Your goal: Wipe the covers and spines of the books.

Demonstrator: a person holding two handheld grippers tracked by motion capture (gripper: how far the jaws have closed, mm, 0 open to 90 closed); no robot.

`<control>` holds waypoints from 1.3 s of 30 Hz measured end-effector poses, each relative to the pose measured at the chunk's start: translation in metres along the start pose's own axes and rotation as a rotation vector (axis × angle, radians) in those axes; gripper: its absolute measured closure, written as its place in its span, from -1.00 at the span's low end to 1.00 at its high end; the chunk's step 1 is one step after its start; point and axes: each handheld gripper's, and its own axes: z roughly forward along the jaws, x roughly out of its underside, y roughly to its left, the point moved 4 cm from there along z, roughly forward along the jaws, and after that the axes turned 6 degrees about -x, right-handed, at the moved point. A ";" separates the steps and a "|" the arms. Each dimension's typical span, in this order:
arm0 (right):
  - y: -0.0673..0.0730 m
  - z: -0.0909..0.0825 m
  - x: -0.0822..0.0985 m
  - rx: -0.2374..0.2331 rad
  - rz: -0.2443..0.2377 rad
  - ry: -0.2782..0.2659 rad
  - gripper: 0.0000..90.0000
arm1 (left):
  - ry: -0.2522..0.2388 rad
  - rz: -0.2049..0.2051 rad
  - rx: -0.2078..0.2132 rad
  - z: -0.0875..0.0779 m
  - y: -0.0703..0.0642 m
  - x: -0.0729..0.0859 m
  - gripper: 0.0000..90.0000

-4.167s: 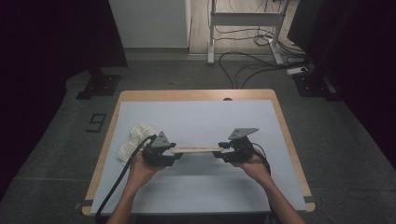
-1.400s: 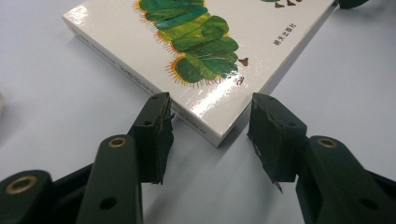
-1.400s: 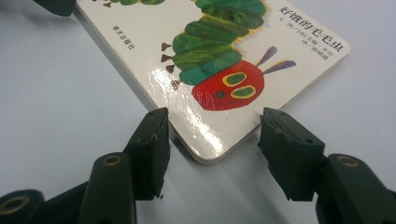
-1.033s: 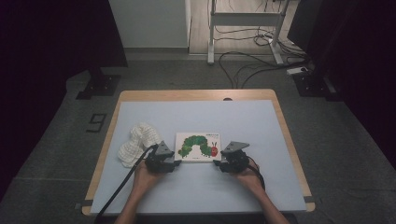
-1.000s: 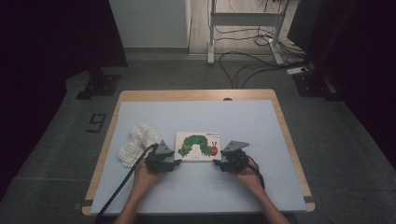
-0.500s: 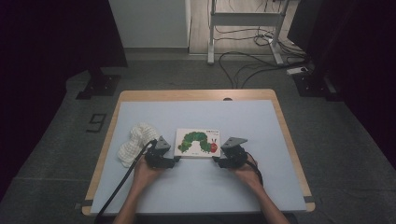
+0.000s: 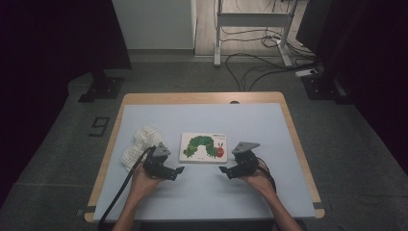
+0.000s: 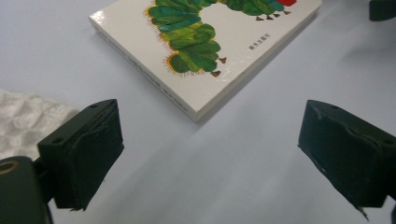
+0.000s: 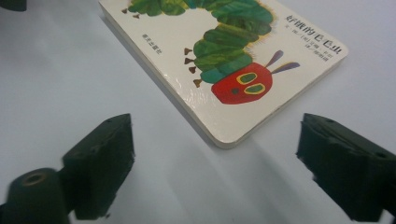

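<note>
Both tongs just opened wide, gripping nothing | book (image 7: 203, 147) flat between | left tongs (image 8: 210, 154) view: cloth (image 8: 23, 121)

I work at a wooden-edged table (image 7: 293, 139) with a pale blue top, on grey carpet (image 7: 62, 159). Ahead stand a white cabinet (image 7: 154, 24) and a metal frame (image 7: 250, 19) with cables (image 7: 250, 60); the sides are dark.

Dim, dark-edged high view; bright, sharp tool views with soft shadows.
</note>
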 end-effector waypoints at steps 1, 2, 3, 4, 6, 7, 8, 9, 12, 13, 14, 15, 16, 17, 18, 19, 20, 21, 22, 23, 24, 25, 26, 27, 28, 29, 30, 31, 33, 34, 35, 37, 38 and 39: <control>0.000 -0.002 0.000 -0.001 0.002 -0.006 -0.85 | -0.001 -0.002 0.000 -0.003 -0.001 0.000 -0.88; 0.001 -0.008 0.000 -0.007 -0.003 -0.008 -0.91 | -0.004 0.000 0.001 -0.007 -0.002 0.002 -0.91; 0.002 -0.010 0.000 -0.008 -0.001 -0.007 -0.93 | -0.006 0.004 -0.001 -0.010 -0.003 0.002 -0.93; 0.002 -0.010 0.000 -0.008 -0.001 -0.007 -0.93 | -0.006 0.004 -0.001 -0.010 -0.003 0.002 -0.94; 0.003 -0.015 0.001 -0.008 -0.004 -0.009 -0.97 | -0.003 0.010 -0.005 -0.015 -0.004 0.005 -0.96; 0.004 -0.018 0.002 -0.004 -0.011 -0.010 -0.98 | -0.003 0.012 -0.005 -0.016 -0.005 0.005 -0.97; 0.005 -0.022 0.003 -0.001 -0.014 -0.005 -0.99 | -0.003 0.015 -0.004 -0.020 -0.006 0.008 -0.99; 0.006 -0.024 0.004 -0.001 -0.013 -0.005 -0.99 | -0.002 0.016 -0.004 -0.023 -0.006 0.009 -0.99; 0.007 -0.033 0.007 0.006 -0.018 -0.007 -0.99 | -0.005 0.020 0.000 -0.030 -0.008 0.014 -1.00; 0.007 -0.035 0.008 0.009 -0.020 -0.008 -0.99 | -0.006 0.021 0.002 -0.032 -0.008 0.015 -1.00; 0.007 -0.035 0.008 0.009 -0.020 -0.008 -0.99 | -0.006 0.021 0.002 -0.032 -0.008 0.015 -1.00; 0.008 -0.038 0.008 0.009 -0.018 -0.008 -1.00 | -0.007 0.023 0.003 -0.035 -0.009 0.016 -1.00; 0.008 -0.044 0.011 0.014 -0.020 -0.009 -1.00 | -0.010 0.024 0.003 -0.039 -0.010 0.019 -1.00; 0.008 -0.047 0.013 0.021 -0.020 -0.009 -1.00 | -0.010 0.025 0.004 -0.041 -0.011 0.021 -1.00; 0.008 -0.047 0.013 0.021 -0.020 -0.009 -1.00 | -0.010 0.025 0.004 -0.041 -0.011 0.021 -1.00; 0.008 -0.052 0.017 0.025 -0.018 -0.010 -1.00 | -0.009 0.026 0.003 -0.045 -0.011 0.024 -1.00; 0.007 -0.054 0.018 0.028 -0.016 -0.009 -1.00 | -0.007 0.026 -0.001 -0.046 -0.011 0.026 -1.00; 0.007 -0.056 0.020 0.034 -0.012 -0.011 -1.00 | -0.008 0.027 -0.003 -0.048 -0.011 0.028 -1.00; 0.007 -0.056 0.020 0.034 -0.012 -0.011 -1.00 | -0.008 0.027 -0.003 -0.048 -0.011 0.028 -1.00; 0.007 -0.059 0.022 0.037 -0.011 -0.011 -1.00 | -0.009 0.025 -0.005 -0.050 -0.012 0.031 -1.00; 0.006 -0.063 0.025 0.040 -0.012 -0.008 -1.00 | -0.010 0.024 -0.006 -0.051 -0.012 0.033 -1.00; 0.006 -0.067 0.028 0.050 -0.007 -0.011 -1.00 | -0.008 0.023 -0.012 -0.053 -0.011 0.037 -1.00; 0.006 -0.069 0.030 0.053 -0.007 -0.010 -1.00 | -0.007 0.023 -0.015 -0.054 -0.011 0.040 -1.00; 0.005 -0.072 0.032 0.058 -0.008 -0.012 -1.00 | -0.007 0.020 -0.018 -0.055 -0.011 0.042 -1.00; 0.005 -0.074 0.034 0.061 -0.004 -0.009 -1.00 | -0.006 0.017 -0.020 -0.056 -0.010 0.045 -1.00; 0.005 -0.077 0.036 0.066 -0.006 -0.010 -1.00 | -0.006 0.012 -0.021 -0.058 -0.009 0.048 -1.00; 0.005 -0.077 0.036 0.066 -0.006 -0.010 -1.00 | -0.006 0.012 -0.021 -0.058 -0.009 0.048 -1.00; 0.005 -0.079 0.038 0.069 -0.004 -0.009 -1.00 | -0.008 0.004 -0.026 -0.059 -0.008 0.053 -1.00; 0.003 -0.087 0.045 0.087 -0.001 -0.009 -1.00 | -0.009 -0.019 -0.033 -0.062 -0.004 0.063 -1.00; 0.003 -0.087 0.045 0.087 -0.001 -0.009 -1.00 | -0.009 -0.019 -0.033 -0.062 -0.004 0.063 -1.00; 0.003 -0.090 0.048 0.089 0.004 -0.008 -1.00 | -0.007 -0.028 -0.035 -0.063 -0.003 0.067 -1.00; 0.001 -0.096 0.057 0.101 0.016 -0.007 -1.00 | 0.001 -0.051 -0.040 -0.064 0.000 0.079 -1.00; 0.000 -0.097 0.060 0.105 0.020 -0.008 -1.00 | 0.008 -0.059 -0.038 -0.064 0.001 0.083 -1.00; 0.000 -0.098 0.063 0.111 0.026 -0.007 -1.00 | 0.017 -0.063 -0.042 -0.063 0.002 0.088 -1.00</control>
